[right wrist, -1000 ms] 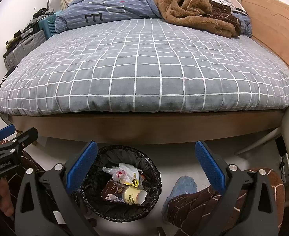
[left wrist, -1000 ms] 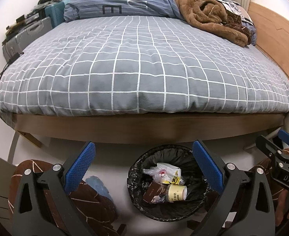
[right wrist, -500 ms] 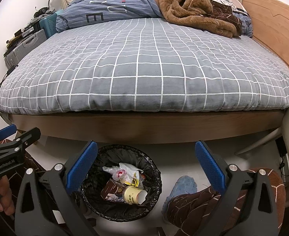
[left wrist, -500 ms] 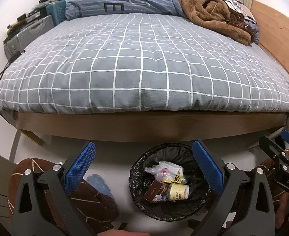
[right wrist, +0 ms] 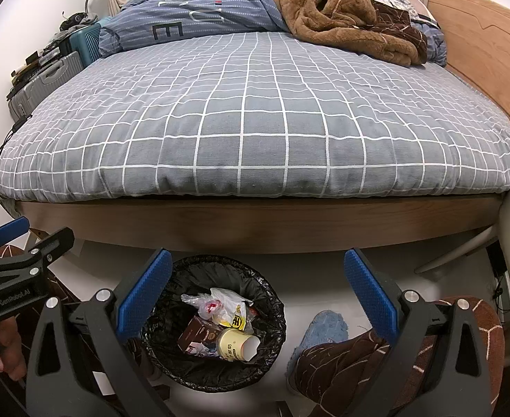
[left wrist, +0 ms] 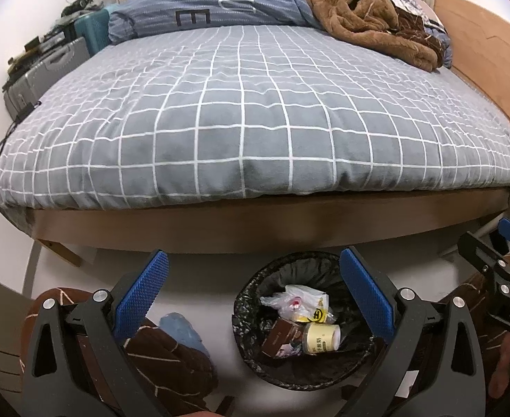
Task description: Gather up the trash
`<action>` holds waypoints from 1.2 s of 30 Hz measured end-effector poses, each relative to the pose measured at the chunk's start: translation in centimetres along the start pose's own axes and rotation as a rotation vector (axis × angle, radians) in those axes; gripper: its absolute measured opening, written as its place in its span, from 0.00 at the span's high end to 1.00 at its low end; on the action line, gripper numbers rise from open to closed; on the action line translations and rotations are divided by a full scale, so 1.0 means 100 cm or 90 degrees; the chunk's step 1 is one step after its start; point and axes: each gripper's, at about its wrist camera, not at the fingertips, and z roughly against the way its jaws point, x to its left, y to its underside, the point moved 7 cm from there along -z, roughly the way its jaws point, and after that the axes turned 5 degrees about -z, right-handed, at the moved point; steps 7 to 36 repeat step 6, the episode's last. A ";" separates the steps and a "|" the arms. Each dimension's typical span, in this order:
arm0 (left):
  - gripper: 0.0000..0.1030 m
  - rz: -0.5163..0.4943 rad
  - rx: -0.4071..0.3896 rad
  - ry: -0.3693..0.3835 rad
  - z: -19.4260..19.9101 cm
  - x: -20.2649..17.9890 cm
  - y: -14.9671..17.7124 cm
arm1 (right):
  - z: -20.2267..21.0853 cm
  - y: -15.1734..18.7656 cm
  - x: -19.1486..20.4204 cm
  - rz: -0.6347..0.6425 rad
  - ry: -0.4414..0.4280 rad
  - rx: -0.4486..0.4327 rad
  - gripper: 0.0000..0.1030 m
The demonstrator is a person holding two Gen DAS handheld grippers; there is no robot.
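Trash fills a round bin (left wrist: 255,316) lined with crinkled black plastic, on the floor before the bed (left wrist: 255,121): a pale paper cup (left wrist: 321,337) on its side, a brown carton (left wrist: 282,338), a crumpled clear bag (left wrist: 300,302). Left tongs (left wrist: 255,299) and right tongs (right wrist: 255,295) hang released, empty.

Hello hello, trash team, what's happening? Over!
Left gripper and right gripper: jaws open, empty. Trash bin on floor by bed, holding cup, carton, bag. Nothing blocking it.
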 end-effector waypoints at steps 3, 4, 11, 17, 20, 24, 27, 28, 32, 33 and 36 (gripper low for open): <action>0.06 -0.002 -0.008 0.002 0.000 0.000 0.000 | 0.000 0.000 0.000 0.000 0.000 0.000 0.07; 0.06 -0.007 -0.010 -0.004 -0.001 0.000 0.000 | 0.000 0.000 0.000 0.000 0.000 0.000 0.07; 0.06 -0.009 -0.006 -0.004 -0.003 0.000 0.000 | 0.000 0.001 0.000 0.001 0.000 0.001 0.07; 0.06 -0.009 -0.006 -0.004 -0.003 0.000 0.000 | 0.000 0.001 0.000 0.001 0.000 0.001 0.07; 0.06 -0.009 -0.006 -0.004 -0.003 0.000 0.000 | 0.000 0.001 0.000 0.001 0.000 0.001 0.07; 0.06 -0.009 -0.006 -0.004 -0.003 0.000 0.000 | 0.000 0.001 0.000 0.001 0.000 0.001 0.07; 0.06 -0.009 -0.006 -0.004 -0.003 0.000 0.000 | 0.000 0.001 0.000 0.001 0.000 0.001 0.07; 0.06 -0.009 -0.006 -0.004 -0.003 0.000 0.000 | 0.000 0.001 0.000 0.001 0.000 0.001 0.07; 0.06 -0.009 -0.006 -0.004 -0.003 0.000 0.000 | 0.000 0.001 0.000 0.001 0.000 0.001 0.07; 0.06 -0.009 -0.006 -0.004 -0.003 0.000 0.000 | 0.000 0.001 0.000 0.001 0.000 0.001 0.07; 0.06 -0.009 -0.006 -0.004 -0.003 0.000 0.000 | 0.000 0.001 0.000 0.001 0.000 0.001 0.07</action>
